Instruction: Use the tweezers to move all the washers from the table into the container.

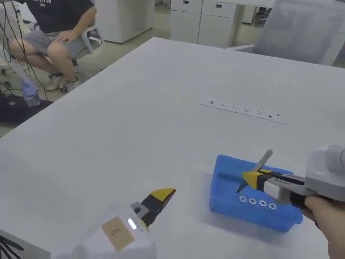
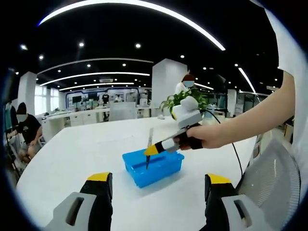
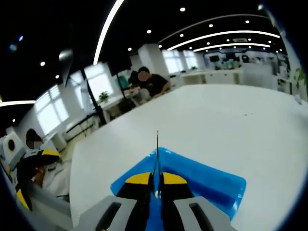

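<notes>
A blue container (image 1: 223, 175) sits on the white table at the near right, with several silver washers (image 1: 257, 203) in a row on its floor. My right gripper (image 1: 249, 179) is shut on the tweezers (image 1: 264, 159) and hovers over the container with their tips pointing down into it. From the right gripper view the tweezers (image 3: 157, 154) run between the closed jaws above the container (image 3: 207, 180). My left gripper (image 1: 164, 197) rests low at the near left, open and holding nothing. Its own view looks across at the container (image 2: 166, 168) and the right gripper (image 2: 163, 144).
A person sits on a chair (image 1: 59, 27) beyond the table's far left edge, near a bottle on the floor (image 1: 29, 94). A recessed socket strip (image 1: 242, 109) lies across the table's far side. A grey chair (image 1: 307, 27) stands at the back right.
</notes>
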